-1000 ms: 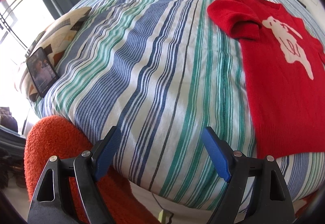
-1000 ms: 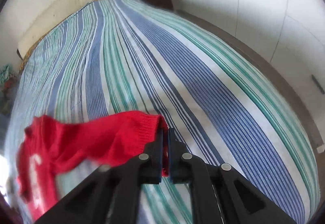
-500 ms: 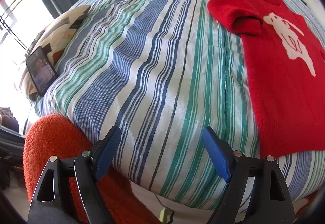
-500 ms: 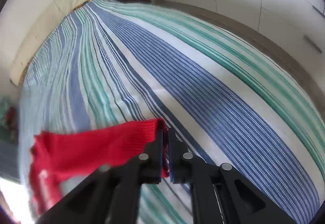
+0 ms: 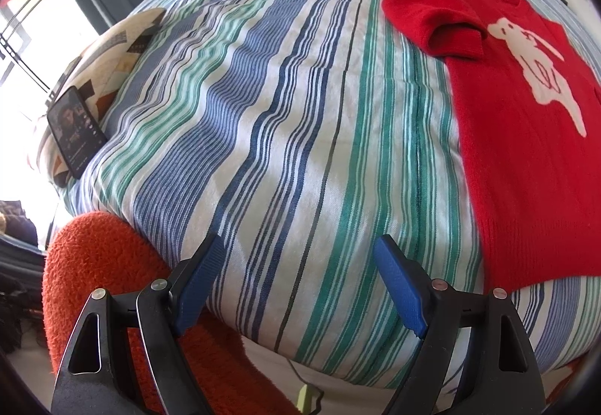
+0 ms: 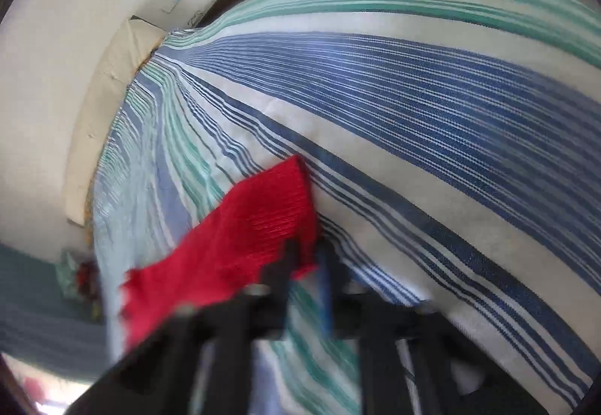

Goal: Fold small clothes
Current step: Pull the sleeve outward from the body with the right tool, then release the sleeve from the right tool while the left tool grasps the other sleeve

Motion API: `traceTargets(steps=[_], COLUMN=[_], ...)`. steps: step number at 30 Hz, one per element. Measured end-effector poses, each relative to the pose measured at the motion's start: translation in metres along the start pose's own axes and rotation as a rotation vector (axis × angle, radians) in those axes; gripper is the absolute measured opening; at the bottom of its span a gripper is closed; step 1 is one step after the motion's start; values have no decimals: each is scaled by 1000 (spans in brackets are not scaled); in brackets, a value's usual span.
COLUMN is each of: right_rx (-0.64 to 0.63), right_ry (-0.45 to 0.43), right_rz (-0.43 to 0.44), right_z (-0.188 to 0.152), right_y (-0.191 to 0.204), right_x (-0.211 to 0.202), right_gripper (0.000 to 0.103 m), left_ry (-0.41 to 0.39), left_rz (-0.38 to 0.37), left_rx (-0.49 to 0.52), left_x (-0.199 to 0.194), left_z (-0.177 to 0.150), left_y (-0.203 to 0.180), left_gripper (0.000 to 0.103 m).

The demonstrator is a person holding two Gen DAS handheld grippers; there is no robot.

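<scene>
Striped bedspread (image 5: 285, 106) carries a red sweater (image 5: 526, 159), barely folded: right gripper (image 6: 308, 261) pinches its sleeve (image 6: 263, 227), left gripper (image 5: 300, 287) spread, empty.

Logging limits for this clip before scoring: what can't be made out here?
- Right wrist view: right hand-held gripper motion-blurred; its hold on the red sweater is unclear.
- Left wrist view: sweater's right side cut off by the frame edge.
- Left wrist view: phone screen too small to read.
</scene>
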State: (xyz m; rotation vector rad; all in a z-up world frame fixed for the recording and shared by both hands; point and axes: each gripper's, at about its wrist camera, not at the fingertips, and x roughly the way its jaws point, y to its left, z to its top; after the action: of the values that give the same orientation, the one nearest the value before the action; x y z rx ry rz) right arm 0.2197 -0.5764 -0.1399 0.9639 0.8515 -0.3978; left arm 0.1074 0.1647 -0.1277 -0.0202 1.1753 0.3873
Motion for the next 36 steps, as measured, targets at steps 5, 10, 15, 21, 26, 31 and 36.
traceTargets(steps=[5,10,15,21,26,31,36], right_rx=[-174,-229,-284,-429,-596,-702,-741], right_ry=[-77,-45,-53,-123,-114,-91,-47], right_rz=[-269,-366,-371,-343,-232,-135,-104], right_z=[4,2,-4,-32,-84,-158,-216], right_y=[25,27,35,55,79,89,85], right_x=[-17,-4,-6,-63,-120,-156,-156], right_gripper=[4,4,24,66,67,67,67], left_ry=[23,-1,-46,-213,-127,8,-3], left_rz=[-7,-6,-69,-180,-284,-507,-484], left_rx=[-23,7,16,258,299,-22,-112], left_x=[8,1,-14,-48,-13,50,70], left_z=[2,1,15,81,133,155,162], left_y=[4,1,5,-31,-68,-55,-58], left_gripper=[84,84,84,88,94,88,8])
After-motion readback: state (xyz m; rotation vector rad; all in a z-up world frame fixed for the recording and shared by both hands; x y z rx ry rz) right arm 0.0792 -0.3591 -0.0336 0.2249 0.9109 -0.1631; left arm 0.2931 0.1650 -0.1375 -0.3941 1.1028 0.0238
